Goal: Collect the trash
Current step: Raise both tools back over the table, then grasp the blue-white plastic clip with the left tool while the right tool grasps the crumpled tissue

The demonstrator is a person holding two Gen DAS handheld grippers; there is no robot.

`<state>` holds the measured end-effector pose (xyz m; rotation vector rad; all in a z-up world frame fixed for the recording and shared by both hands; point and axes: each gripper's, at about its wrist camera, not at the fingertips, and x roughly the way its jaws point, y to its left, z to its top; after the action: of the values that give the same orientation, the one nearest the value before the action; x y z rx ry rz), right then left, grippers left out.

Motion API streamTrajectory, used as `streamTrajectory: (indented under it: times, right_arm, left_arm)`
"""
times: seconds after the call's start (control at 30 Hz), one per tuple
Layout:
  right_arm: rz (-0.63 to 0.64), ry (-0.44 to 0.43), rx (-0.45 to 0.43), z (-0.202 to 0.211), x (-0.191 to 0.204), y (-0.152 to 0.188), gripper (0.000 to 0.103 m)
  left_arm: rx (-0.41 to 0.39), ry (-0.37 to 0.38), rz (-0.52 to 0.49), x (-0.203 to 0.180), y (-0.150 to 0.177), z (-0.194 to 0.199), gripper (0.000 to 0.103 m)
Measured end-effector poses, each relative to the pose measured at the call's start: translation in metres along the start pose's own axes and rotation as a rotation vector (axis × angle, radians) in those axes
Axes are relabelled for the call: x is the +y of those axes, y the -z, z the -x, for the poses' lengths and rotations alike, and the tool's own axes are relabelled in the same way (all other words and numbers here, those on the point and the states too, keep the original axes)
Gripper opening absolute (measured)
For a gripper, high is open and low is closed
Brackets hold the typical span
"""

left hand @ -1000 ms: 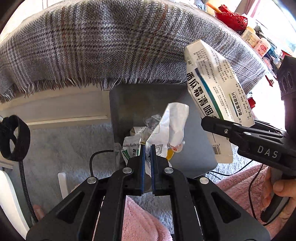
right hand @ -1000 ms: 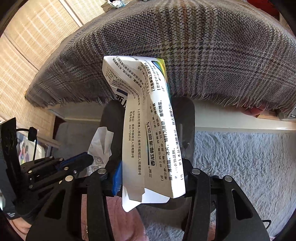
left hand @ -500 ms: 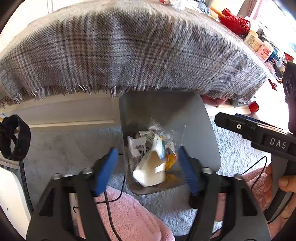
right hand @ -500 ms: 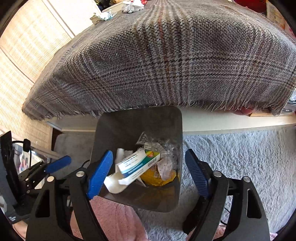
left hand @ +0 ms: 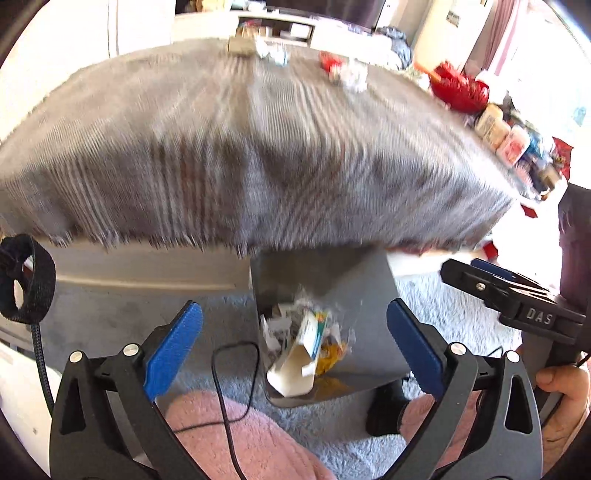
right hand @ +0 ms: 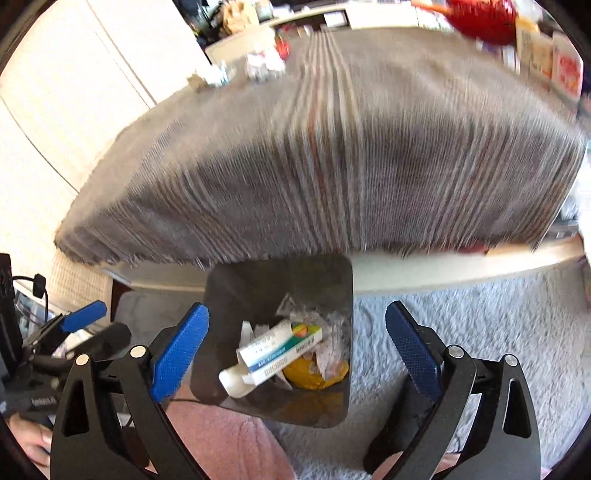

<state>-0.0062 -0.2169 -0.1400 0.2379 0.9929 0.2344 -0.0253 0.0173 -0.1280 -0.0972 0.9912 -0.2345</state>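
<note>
A grey trash bin point(left hand: 369, 295) point(right hand: 258, 288) stands on the carpet under the table edge. In it lie a white medicine box point(right hand: 279, 349) point(left hand: 301, 354), crumpled wrappers point(right hand: 325, 354) and a yellow scrap point(right hand: 314, 376). My left gripper point(left hand: 293, 350) is open and empty above the bin. My right gripper point(right hand: 295, 347) is open and empty above the bin too; it also shows in the left wrist view point(left hand: 509, 295). More crumpled trash point(left hand: 351, 75) point(right hand: 262, 66) lies on the far part of the plaid tablecloth point(left hand: 240, 155) point(right hand: 332, 147).
A red basket point(left hand: 458, 90) point(right hand: 484, 14) and several bottles point(left hand: 506, 136) stand at the table's right end. Pink clothing point(left hand: 240, 435) is below the grippers. A black cable point(left hand: 225, 376) runs over the grey carpet point(right hand: 480, 314). A velcro strap point(left hand: 26, 277) hangs at left.
Both grippers opened and dropped a paper wrapper and the medicine box into the bin. Both have since risen, so the table top with more trash has come into view.
</note>
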Motion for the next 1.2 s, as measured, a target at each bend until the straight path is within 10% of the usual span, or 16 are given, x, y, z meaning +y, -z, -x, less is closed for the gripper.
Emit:
streamTrajectory:
  times: [0.4,0.8,1.2]
  right_arm:
    - [0.004,0.007,-0.141,0.041,0.004,-0.102,0.098]
    - [0.007,-0.036,-0.099,-0.03,0.023,-0.195,0.097]
    - [0.017,-0.049,0.002,-0.114,0.032,-0.237,0.064]
  left_arm:
    - [-0.114,-0.051,-0.047,0.014,-0.086,0.024,0.095]
    - [-0.091,-0.093,-0.077,0.032,-0.16,-0.023,0.095]
    - [-0.071,-0.117,-0.065,0.049,-0.219,-0.063,0.095]
